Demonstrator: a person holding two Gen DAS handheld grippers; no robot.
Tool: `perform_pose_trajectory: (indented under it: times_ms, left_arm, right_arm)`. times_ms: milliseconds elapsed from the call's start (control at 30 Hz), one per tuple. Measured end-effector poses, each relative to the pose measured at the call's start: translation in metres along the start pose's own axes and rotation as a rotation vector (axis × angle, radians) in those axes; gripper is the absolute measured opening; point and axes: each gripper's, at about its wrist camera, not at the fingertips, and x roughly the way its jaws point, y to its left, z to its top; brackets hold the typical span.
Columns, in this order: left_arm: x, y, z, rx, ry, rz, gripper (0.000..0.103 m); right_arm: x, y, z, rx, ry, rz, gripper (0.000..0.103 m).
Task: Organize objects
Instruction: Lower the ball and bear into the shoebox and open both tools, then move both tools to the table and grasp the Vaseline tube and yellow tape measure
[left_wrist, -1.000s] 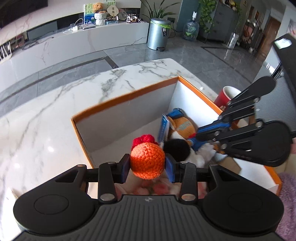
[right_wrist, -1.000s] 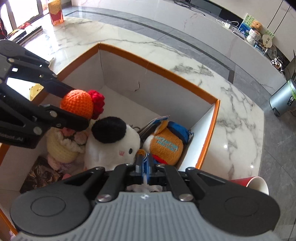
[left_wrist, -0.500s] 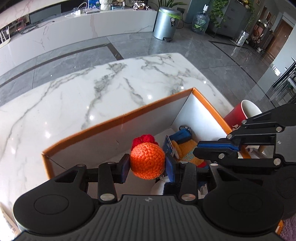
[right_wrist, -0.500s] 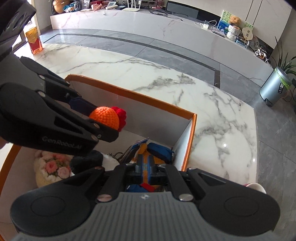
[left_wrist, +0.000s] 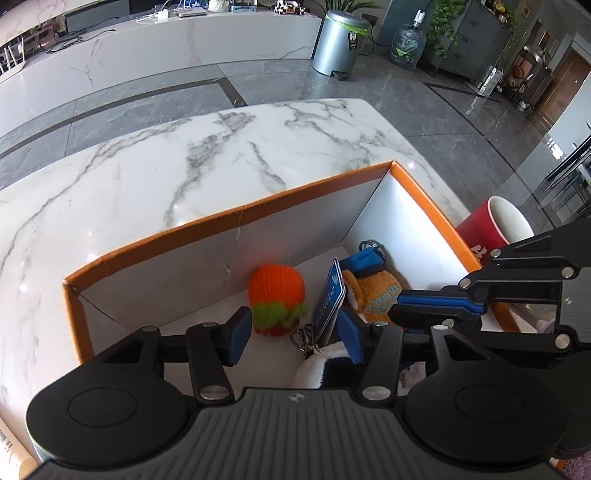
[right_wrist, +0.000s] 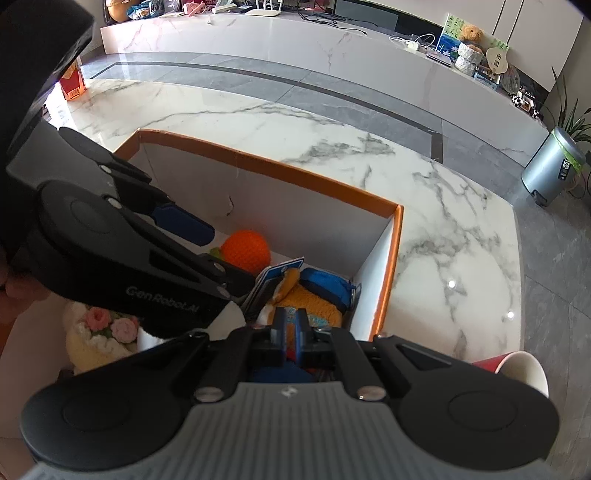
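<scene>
The left hand-held gripper (left_wrist: 291, 338) hangs with fingers spread and empty above the orange-rimmed box (left_wrist: 229, 227); the crocheted orange toy (left_wrist: 276, 295) lies loose on the box floor against the far wall. The right hand-held gripper (right_wrist: 290, 328) looks clenched, perhaps on something blue. Beyond spreads the marble tabletop (left_wrist: 184, 162), a red cup (left_wrist: 493, 229) beside the box, then grey floor tiles (left_wrist: 388, 85) and a steel bin (left_wrist: 338, 42).
</scene>
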Motion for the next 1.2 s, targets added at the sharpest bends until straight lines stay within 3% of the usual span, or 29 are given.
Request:
perform_pose_trajectory:
  times_ms: [300,500,700,833,933,1100,1200]
  left_arm:
    - [-0.072,0.009,-0.013,0.015,-0.112,0.012,0.06]
    - [-0.143,0.041,-0.038,0.031,-0.181,0.105,0.06]
    - [-0.194,0.094,-0.073,-0.065,-0.201,0.227,0.06]
    - [-0.204,0.131,-0.099,-0.148,-0.198,0.269,0.06]
    - [-0.202,0.157,-0.12,-0.221,-0.18,0.259,0.06]
    - [-0.192,0.19,-0.148,-0.348,-0.169,0.23,0.062]
    - [-0.178,0.203,-0.156,-0.394,-0.162,0.204,0.063]
  right_arm:
    - [-0.036,0.019,0.01,-0.022,-0.055,-0.004,0.007]
    - [-0.069,0.05,0.024,-0.025,-0.115,0.067,0.013]
    - [-0.084,0.104,0.043,-0.072,-0.167,0.167,0.017]
    - [-0.076,0.144,0.055,-0.102,-0.168,0.246,0.024]
    - [-0.062,0.171,0.061,-0.129,-0.149,0.281,0.034]
    - [-0.023,0.214,0.065,-0.186,-0.073,0.296,0.034]
    - [0.003,0.234,0.069,-0.225,-0.012,0.293,0.048]
